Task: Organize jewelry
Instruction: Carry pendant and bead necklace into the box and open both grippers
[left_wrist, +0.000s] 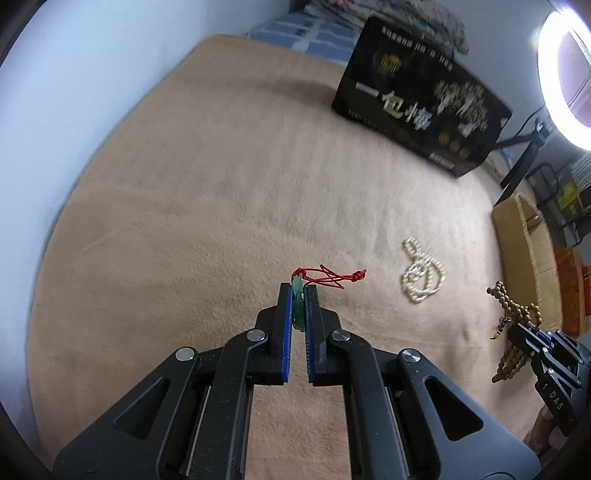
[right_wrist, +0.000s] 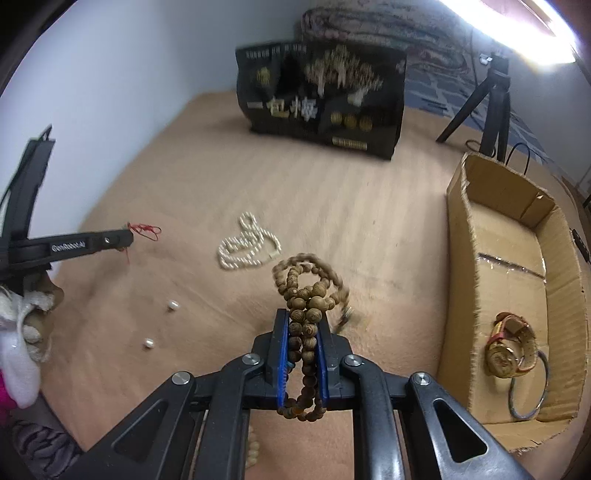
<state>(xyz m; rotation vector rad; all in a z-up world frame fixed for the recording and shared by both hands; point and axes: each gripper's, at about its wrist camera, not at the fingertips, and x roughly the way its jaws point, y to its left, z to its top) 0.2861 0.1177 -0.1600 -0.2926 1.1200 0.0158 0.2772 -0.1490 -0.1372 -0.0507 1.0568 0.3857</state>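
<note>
My left gripper (left_wrist: 298, 291) is shut on a green jade pendant (left_wrist: 297, 314), held on edge between the blue pads. Its red cord (left_wrist: 332, 278) trails off to the right above the tan blanket. My right gripper (right_wrist: 303, 317) is shut on a string of brown wooden beads (right_wrist: 306, 291); loops bunch above the fingertips and hang below the pads. In the left wrist view the wooden beads (left_wrist: 517, 317) dangle at the far right from the right gripper (left_wrist: 543, 343). A white pearl necklace (right_wrist: 247, 245) lies coiled on the blanket between the two grippers. The left gripper (right_wrist: 125, 238) shows at the left edge.
An open cardboard box (right_wrist: 461, 221) at the right holds a gold watch (right_wrist: 506, 350) and a thin bangle (right_wrist: 528, 391). Two loose pearls (right_wrist: 173, 305) lie on the blanket. A black printed box (right_wrist: 325, 103) stands at the back, with a tripod (right_wrist: 491, 99) and a ring light (left_wrist: 565, 74) to its right.
</note>
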